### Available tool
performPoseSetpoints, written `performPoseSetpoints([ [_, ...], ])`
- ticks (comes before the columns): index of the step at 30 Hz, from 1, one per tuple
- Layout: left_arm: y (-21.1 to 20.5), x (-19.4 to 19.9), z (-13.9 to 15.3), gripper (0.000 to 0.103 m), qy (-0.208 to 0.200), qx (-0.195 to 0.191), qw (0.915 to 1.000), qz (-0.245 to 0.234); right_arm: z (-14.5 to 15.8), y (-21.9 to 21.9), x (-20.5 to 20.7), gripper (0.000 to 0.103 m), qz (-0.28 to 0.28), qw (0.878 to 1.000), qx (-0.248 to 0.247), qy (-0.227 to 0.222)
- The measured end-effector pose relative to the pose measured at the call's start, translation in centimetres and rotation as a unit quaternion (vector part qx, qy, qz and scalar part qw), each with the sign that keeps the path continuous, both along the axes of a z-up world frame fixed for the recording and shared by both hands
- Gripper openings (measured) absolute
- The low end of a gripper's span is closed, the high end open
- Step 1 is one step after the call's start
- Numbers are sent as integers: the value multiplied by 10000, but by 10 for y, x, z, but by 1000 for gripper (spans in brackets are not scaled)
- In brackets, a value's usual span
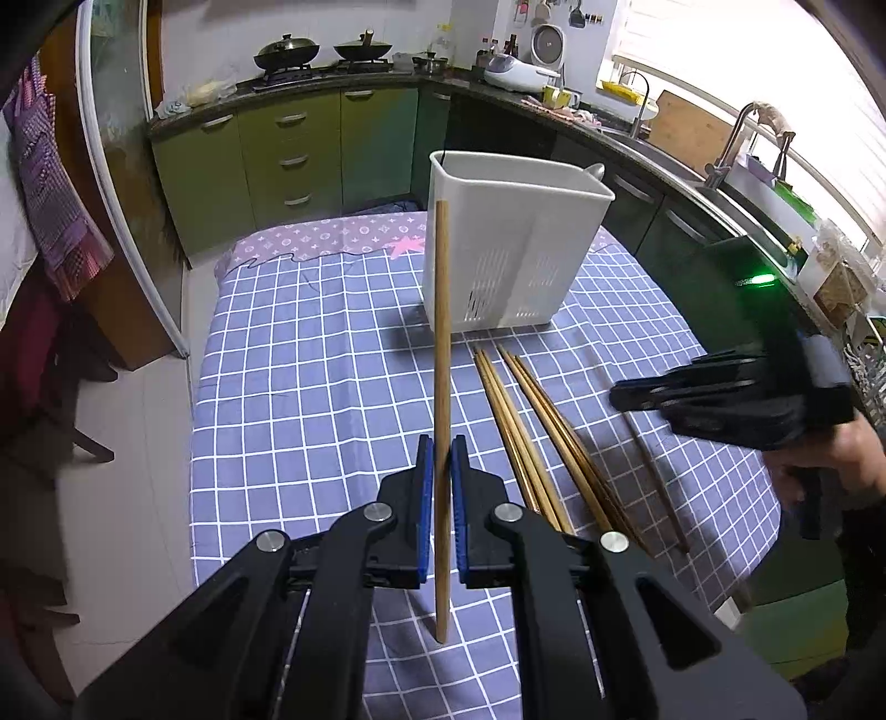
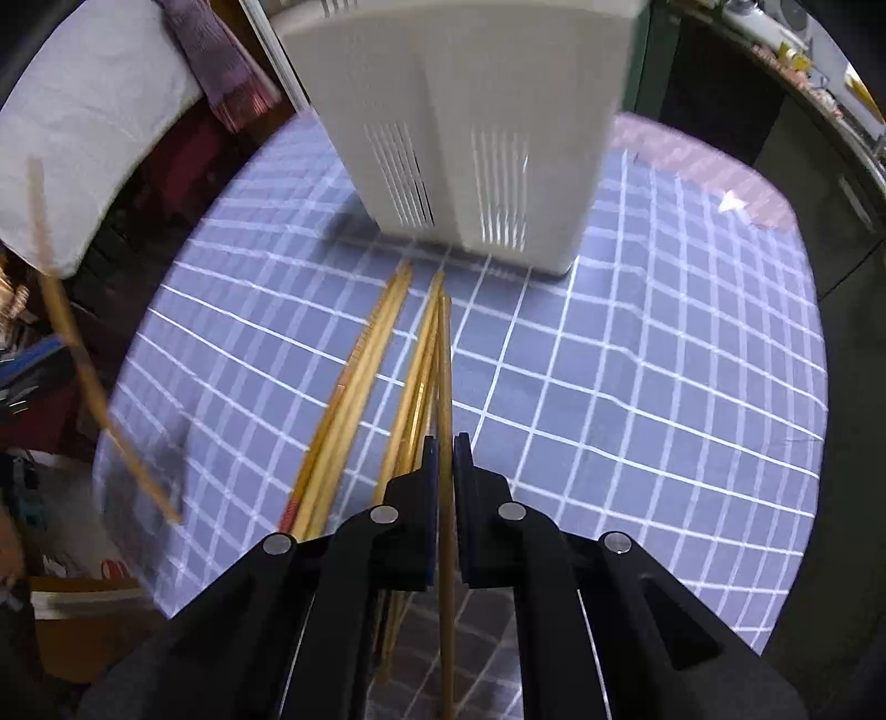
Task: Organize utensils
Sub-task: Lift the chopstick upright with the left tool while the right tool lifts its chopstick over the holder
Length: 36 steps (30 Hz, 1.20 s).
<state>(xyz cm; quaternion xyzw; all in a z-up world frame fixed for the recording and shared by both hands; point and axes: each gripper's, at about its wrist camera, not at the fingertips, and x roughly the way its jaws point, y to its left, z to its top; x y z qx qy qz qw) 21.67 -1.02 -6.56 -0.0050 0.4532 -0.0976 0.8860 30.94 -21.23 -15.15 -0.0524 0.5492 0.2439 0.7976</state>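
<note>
My left gripper (image 1: 442, 451) is shut on a single wooden chopstick (image 1: 441, 354) and holds it upright above the blue checked tablecloth (image 1: 310, 387), in front of the white slotted utensil holder (image 1: 515, 243). Several more chopsticks (image 1: 531, 437) lie on the cloth to the right. My right gripper (image 2: 446, 448) is shut on another chopstick (image 2: 444, 387), its tip pointing toward the holder (image 2: 465, 111), just above the loose chopsticks (image 2: 354, 382). The right gripper also shows in the left wrist view (image 1: 620, 396). The left-held chopstick appears blurred at the left of the right wrist view (image 2: 72, 338).
The table stands in a kitchen with green cabinets (image 1: 299, 155), a stove with pans (image 1: 321, 52) and a sink (image 1: 742, 183) at the right. A spoon handle (image 1: 595, 170) sticks out of the holder. A chair with cloth (image 2: 83, 111) stands left of the table.
</note>
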Motion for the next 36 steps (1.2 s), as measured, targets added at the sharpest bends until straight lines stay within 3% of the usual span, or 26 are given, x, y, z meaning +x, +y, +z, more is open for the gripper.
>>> performPoseSetpoints([
  [5,0,-7,7,7,-74,-13,10000,-23,48,-37,-36,6,-145,9962,548,-666],
  [10,-2,-12,15,7,-171,71,9998,-66,79,-77,-63,6,-259,9910,765,-1070],
  [36,-25,-10,31,7,-376,236,9986,-271,98,-91,-82,6,-210,9852,973,-1395],
])
